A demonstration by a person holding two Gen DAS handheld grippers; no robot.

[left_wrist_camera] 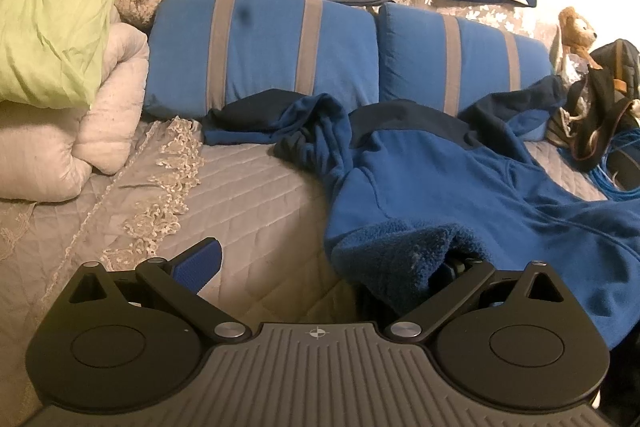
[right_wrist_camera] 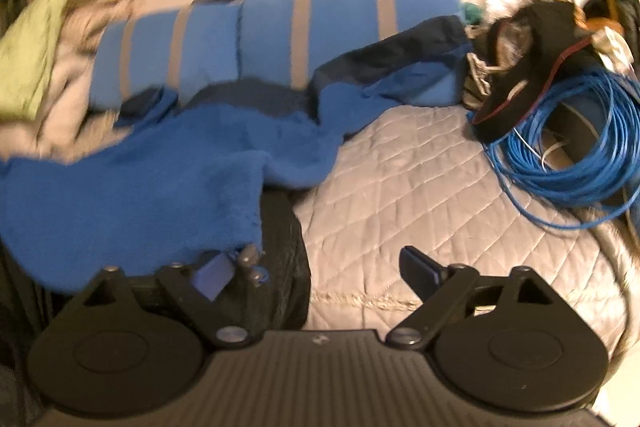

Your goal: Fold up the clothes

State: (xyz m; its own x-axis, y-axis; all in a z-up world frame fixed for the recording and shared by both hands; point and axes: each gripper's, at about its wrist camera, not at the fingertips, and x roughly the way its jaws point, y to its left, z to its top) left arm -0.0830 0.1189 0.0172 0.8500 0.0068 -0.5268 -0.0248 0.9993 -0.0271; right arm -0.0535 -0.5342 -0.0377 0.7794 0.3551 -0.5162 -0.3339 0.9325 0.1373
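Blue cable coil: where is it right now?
In the right wrist view the blue cable coil lies at the right on the grey quilted cover, beside the dark bag, apart from the blue fleece.

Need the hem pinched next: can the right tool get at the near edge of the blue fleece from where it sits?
Probably yes: the right tool stands open, and the blue fleece already drapes by its left finger, nothing between.

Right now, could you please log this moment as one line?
blue fleece: unfolded on bed | left gripper: open at hem | right gripper: open at hem
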